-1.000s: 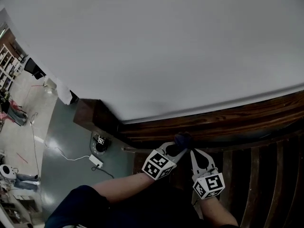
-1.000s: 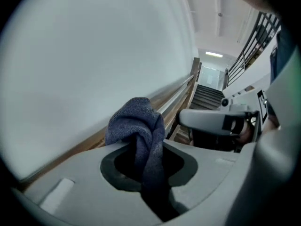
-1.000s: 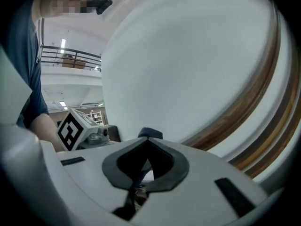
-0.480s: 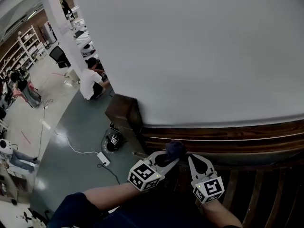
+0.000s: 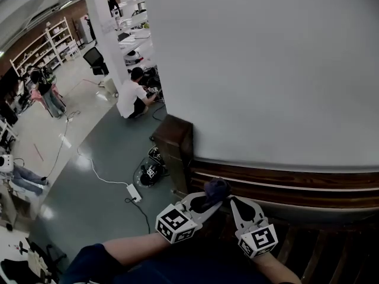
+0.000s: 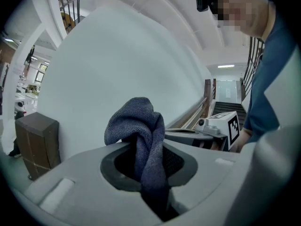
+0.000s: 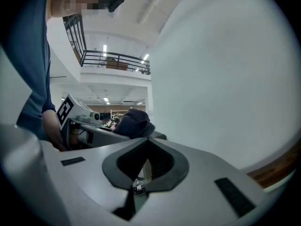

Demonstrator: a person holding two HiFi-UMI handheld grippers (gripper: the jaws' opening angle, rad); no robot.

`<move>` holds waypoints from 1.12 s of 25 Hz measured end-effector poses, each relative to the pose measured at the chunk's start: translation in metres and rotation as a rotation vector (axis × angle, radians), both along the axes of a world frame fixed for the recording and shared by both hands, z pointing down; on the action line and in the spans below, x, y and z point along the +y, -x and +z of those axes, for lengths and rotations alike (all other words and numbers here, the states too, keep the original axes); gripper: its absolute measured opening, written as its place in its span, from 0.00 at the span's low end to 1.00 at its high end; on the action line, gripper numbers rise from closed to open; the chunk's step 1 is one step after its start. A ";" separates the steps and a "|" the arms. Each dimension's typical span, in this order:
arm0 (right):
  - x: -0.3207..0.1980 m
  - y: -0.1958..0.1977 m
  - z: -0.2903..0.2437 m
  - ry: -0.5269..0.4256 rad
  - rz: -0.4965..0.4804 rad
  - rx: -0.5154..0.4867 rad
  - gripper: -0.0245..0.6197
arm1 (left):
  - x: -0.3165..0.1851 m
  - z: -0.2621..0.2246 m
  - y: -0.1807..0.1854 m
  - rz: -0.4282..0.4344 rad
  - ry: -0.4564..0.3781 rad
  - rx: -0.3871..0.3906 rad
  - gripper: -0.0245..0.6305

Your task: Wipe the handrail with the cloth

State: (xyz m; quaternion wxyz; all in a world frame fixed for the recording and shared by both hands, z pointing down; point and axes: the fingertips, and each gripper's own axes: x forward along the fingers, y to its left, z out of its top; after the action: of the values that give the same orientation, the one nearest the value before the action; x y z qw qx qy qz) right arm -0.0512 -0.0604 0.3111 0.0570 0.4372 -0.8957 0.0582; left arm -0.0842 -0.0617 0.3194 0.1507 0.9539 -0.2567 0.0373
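At handrail (image 5: 296, 188) end | left gripper (image 5: 211, 199) fingers pinch cloth (image 5: 216, 187) | right gripper (image 5: 233, 201) fingers pressed together, empty.

light: bright, even; white ceiling strip lights (image 7: 104, 47)
shadow: dark wooden handrail (image 5: 296, 185) underexposed
distortion: fisheye; black vignetted corners in both gripper views

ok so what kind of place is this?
Probably a staircase beside a big open-plan lab or workshop: a dark wooden handrail runs along a white wall, with white storage shelving and a black office chair on the floor below.
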 end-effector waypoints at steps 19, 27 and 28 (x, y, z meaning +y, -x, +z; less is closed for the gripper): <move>0.002 0.018 0.005 -0.006 -0.108 -0.017 0.05 | 0.008 -0.003 0.012 -0.083 -0.011 0.023 0.16; -0.002 0.013 0.014 0.005 -0.108 -0.025 0.05 | 0.004 0.004 0.006 -0.089 -0.014 0.020 0.16; -0.002 0.012 0.013 0.007 -0.104 -0.027 0.05 | 0.004 0.002 0.005 -0.089 -0.014 0.021 0.16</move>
State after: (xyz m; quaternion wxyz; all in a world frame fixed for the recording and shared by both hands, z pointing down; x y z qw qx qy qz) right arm -0.0632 -0.0626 0.3244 0.0496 0.3891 -0.9176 0.0643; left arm -0.0896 -0.0579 0.3216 0.1484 0.9429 -0.2976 0.0189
